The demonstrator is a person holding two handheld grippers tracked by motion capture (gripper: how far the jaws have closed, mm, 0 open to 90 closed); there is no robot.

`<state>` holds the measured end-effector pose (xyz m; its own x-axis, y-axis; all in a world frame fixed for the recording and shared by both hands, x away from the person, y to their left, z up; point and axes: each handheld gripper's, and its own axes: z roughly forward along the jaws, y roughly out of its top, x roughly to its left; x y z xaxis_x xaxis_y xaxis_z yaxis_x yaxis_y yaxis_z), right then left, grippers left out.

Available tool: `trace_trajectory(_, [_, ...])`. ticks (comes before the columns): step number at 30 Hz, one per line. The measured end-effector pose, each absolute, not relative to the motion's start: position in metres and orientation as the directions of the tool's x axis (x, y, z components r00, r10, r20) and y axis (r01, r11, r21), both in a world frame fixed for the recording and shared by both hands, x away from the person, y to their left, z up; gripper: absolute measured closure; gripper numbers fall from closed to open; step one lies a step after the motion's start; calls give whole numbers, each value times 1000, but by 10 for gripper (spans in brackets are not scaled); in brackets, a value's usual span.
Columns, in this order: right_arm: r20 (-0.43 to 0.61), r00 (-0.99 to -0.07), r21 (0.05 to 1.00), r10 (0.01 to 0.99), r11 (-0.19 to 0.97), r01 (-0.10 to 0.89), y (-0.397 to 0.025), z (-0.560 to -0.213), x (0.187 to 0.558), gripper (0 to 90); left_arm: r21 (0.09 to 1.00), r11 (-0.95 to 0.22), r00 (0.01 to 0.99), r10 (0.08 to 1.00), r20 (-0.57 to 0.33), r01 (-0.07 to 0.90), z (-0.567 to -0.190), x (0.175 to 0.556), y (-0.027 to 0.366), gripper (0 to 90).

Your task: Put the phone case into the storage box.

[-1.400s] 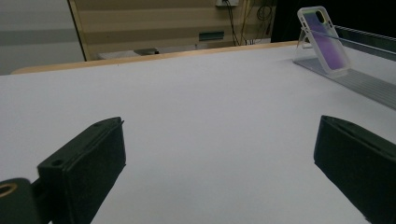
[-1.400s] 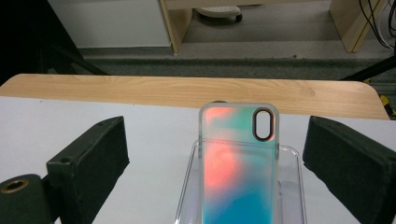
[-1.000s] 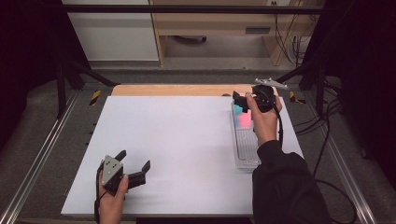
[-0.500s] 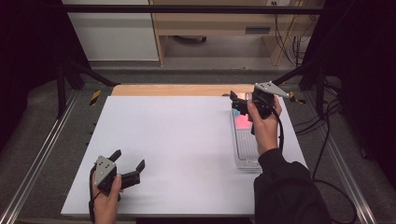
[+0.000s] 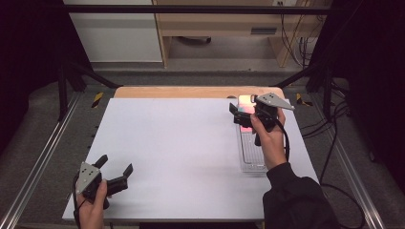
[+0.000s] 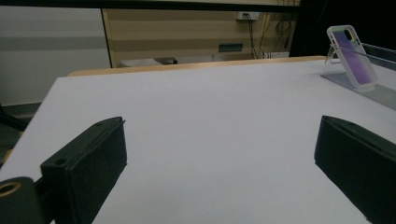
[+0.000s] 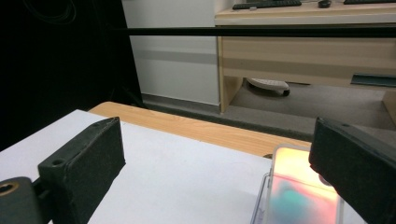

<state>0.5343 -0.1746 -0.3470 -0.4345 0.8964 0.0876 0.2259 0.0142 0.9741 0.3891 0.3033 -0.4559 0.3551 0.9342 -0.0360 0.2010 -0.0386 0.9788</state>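
Note:
A clear plastic tray (image 5: pixel 252 155) lies along the right side of the white table top (image 5: pixel 181 143). An iridescent pink phone case (image 5: pixel 245 101) stands tilted at its far end. My right gripper (image 5: pixel 235 116) hovers open over that end, jaws pointing left, just in front of the case. In the right gripper view the case (image 7: pixel 299 186) glows pink and green below the right jaw of the open gripper (image 7: pixel 215 172). My left gripper (image 5: pixel 115 164) is open and empty near the front left corner. Its own view shows the gripper (image 6: pixel 219 163) wide apart, with the case (image 6: pixel 351 57) leaning far off.
A wooden strip (image 5: pixel 176 91) borders the table's far edge. Metal rails (image 5: pixel 38 162) run down both sides. A yellow and black tool (image 5: pixel 97 99) lies off the far left corner. Cables (image 5: pixel 329 157) trail at the right. A desk (image 7: pixel 303 42) stands beyond.
My right gripper has shifted a little left and nearer, staying open over the tray's far end. My left gripper has drifted left, still open.

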Motion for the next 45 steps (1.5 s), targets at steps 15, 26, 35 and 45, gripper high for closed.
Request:
trace_trajectory(15, [63,-461,983,885,25,181,-171,-347,514,32,979,-45,350,936,-28,197,-457,389,307,17])
trace_trajectory(26, [67,-475,983,877,22,180,-174,-346,500,37,979,-53,347,938,-19,196,-457,389,306,17])
trace_trajectory(35, [77,-488,984,870,13,179,-179,-349,487,38,979,-55,346,938,-17,197,-458,390,307,17])
trace_trajectory(45, [56,-499,990,865,17,142,-181,-342,473,37,979,-54,352,936,-19,195,-458,391,308,18])
